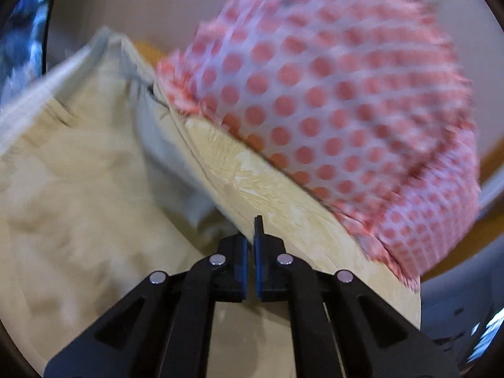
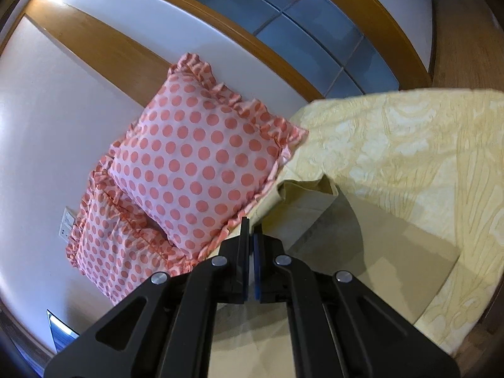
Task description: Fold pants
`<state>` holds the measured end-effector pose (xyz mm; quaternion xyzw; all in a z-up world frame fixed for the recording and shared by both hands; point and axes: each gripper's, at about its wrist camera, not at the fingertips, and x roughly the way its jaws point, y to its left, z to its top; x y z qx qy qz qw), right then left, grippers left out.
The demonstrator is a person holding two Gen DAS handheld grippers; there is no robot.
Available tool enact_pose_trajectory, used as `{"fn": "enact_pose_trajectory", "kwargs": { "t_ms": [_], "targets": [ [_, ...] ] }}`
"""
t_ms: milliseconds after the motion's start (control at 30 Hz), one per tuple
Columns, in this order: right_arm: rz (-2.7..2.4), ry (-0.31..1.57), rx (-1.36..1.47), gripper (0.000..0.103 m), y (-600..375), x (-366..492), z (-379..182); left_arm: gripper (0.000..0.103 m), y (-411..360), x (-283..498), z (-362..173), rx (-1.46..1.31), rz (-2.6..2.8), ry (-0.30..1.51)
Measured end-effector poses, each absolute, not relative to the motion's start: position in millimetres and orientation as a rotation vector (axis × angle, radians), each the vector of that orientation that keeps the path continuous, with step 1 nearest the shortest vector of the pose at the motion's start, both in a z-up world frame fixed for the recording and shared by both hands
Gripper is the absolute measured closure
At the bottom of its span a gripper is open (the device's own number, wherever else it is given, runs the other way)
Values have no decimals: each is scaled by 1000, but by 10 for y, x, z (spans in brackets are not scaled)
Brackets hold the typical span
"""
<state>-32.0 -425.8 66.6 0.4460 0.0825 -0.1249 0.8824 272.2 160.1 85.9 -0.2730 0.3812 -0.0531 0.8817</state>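
Observation:
The beige pants [image 1: 78, 170] hang bunched and lifted at the left of the left wrist view. My left gripper [image 1: 251, 245] is shut, its pads pinching an edge of the pants. In the right wrist view the pants [image 2: 371, 252] lie flat on the yellow patterned bedspread [image 2: 419, 145], with a folded end near the pillow. My right gripper [image 2: 250, 242] is shut on the near edge of the pants.
Two pink polka-dot pillows [image 2: 201, 163] with frills lean against the white wall at the bed's head; one pillow [image 1: 340, 94] fills the left wrist view's right side. A wood-framed window [image 2: 315, 25] is behind. A wall socket [image 2: 66, 223] sits low left.

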Motion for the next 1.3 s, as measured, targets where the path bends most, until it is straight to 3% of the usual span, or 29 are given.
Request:
{"fn": "enact_pose_trajectory", "kwargs": {
  "t_ms": [167,400,833,1033,1133,1233,1267,1300],
  "targets": [
    [-277,153,882,101,-4285,-544,746,98,1645,1428,1214,-446,-94,637],
    [-313,274,934,101,-4379,-585,356,98,1571,386,756,-378,-1,664],
    [-377,327,962,101,-4417,-805,132,98,1490,-42,319,-364,15,673],
    [-414,362,970,101,-4398,-876,9,93,1527,-90,260,-361,-9,672],
    [-432,378,974,101,-4394,-920,-44,86,1544,-138,272,-351,-15,662],
    [-446,414,946,99,-4391,-908,-50,70,1568,-240,333,-322,-34,642],
    [-472,436,929,91,-4385,-917,-32,62,1571,-298,371,-306,-49,632],
    [-489,441,928,82,-4383,-929,-16,44,1569,-349,407,-284,-43,624]
  ]
}}
